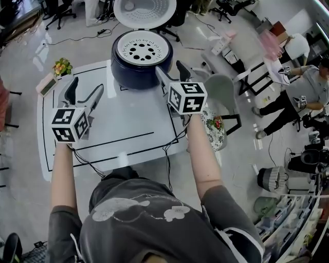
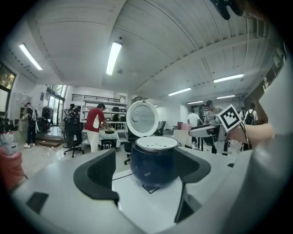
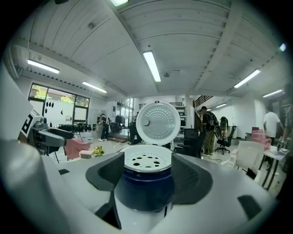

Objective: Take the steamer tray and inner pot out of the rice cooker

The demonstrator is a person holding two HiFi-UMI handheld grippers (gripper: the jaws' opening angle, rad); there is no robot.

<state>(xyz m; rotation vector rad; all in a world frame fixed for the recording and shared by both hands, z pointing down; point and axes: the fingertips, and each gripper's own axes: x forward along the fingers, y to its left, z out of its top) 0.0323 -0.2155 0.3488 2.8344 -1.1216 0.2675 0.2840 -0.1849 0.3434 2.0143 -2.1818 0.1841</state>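
Note:
A dark blue rice cooker (image 1: 140,69) stands at the far side of the white table (image 1: 123,128), its round lid (image 1: 144,11) swung up and back. A white perforated steamer tray (image 1: 142,50) sits in its top. My left gripper (image 1: 85,94) is open, off to the cooker's left and short of it, with nothing between the jaws. My right gripper (image 1: 172,72) is open close to the cooker's right side. The cooker (image 2: 152,163) fills the gap in the left gripper view. In the right gripper view the tray (image 3: 147,158) and cooker (image 3: 144,189) sit between the jaws.
A small box with flowers (image 1: 57,71) lies at the table's far left corner. Black tape lines (image 1: 110,141) mark the tabletop. Cables (image 1: 169,149) trail off the near edge. A chair (image 1: 221,97) stands right of the table, and people (image 1: 298,97) work further right.

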